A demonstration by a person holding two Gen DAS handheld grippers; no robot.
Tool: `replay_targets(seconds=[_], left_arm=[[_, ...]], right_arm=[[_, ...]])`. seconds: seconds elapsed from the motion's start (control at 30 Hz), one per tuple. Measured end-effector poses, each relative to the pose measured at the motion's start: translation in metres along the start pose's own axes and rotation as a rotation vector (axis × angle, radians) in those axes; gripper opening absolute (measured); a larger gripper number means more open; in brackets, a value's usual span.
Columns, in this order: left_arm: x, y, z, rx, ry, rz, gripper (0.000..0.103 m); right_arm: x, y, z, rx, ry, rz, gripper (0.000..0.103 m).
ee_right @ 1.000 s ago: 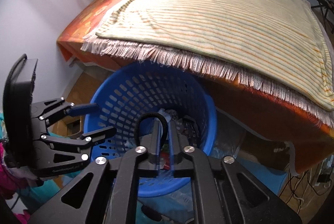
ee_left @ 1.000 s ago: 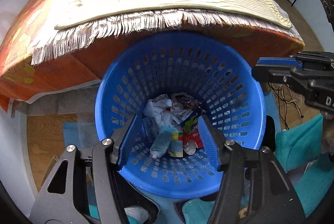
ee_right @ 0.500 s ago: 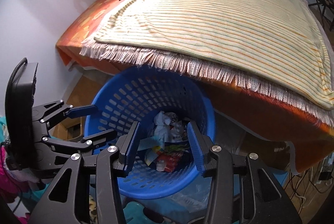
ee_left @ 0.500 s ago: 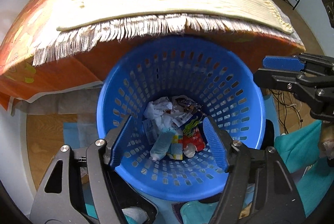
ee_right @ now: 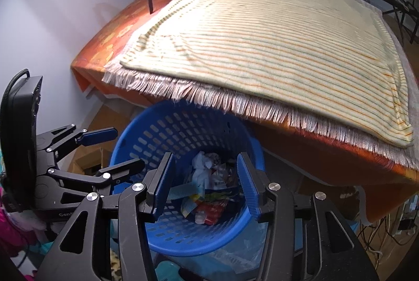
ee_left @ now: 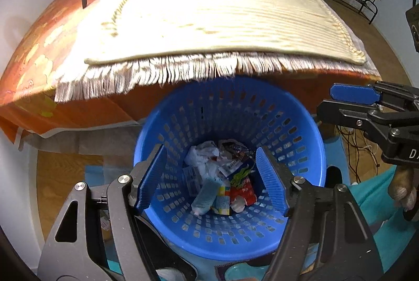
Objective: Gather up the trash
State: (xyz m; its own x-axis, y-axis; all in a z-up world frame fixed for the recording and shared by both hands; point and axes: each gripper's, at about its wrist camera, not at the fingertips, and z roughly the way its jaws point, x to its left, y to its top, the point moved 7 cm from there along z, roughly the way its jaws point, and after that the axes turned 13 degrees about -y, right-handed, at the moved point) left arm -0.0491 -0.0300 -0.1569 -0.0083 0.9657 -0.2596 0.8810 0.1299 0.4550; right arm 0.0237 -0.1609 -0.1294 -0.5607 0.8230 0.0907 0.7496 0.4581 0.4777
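While you're holding both tools over the bin, this is what each camera is giving you:

Left wrist view:
- left gripper (ee_left: pixel 213 180): your jaws are standing apart, nothing between the pads; they have just been opening.
- blue basket (ee_left: pixel 296 123): sitting on the floor right against the bed edge, under the blanket fringe (ee_left: pixel 167 71).
- trash (ee_left: pixel 222 176): lying in a heap on the basket bottom — crumpled white paper, wrappers, a pale blue tube.
- right gripper (ee_left: pixel 337 101): coming in from the right by the basket rim, jaws apart.

Right wrist view:
- right gripper (ee_right: pixel 204 181): your jaws are parted and holding nothing; they have just been opening.
- trash (ee_right: pixel 207 189): showing between the pads but down in the blue basket (ee_right: pixel 162 134), not touching them.
- left gripper (ee_right: pixel 123 150): reaching in from the left at the rim.
- striped blanket (ee_right: pixel 275 50): covering the bed, fringe hanging over the basket's far rim.
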Motion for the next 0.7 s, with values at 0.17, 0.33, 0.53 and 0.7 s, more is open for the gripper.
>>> replay_targets(seconds=[0.17,0.33,0.53,0.7], left_arm=[[0.001,0.01,-0.008,-0.026,0.017,-0.001,0.073],[-0.005,0.021,-0.016,-0.051,0.022,0.014,0.073],[-0.015,0.034,-0.026,-0.092,0.021,0.035,0.073],[-0.021,0.049,-0.039,-0.138,0.009,0.04,0.073]], right_arm=[[-0.003,0.005,-0.004,-0.019,-0.002,0.013,0.048],[-0.006,0.013,-0.014,-0.053,-0.004,0.026,0.048],[-0.014,0.024,-0.025,-0.101,-0.017,0.043,0.058],[-0.023,0.031,-0.034,-0.128,-0.016,0.076,0.06]])
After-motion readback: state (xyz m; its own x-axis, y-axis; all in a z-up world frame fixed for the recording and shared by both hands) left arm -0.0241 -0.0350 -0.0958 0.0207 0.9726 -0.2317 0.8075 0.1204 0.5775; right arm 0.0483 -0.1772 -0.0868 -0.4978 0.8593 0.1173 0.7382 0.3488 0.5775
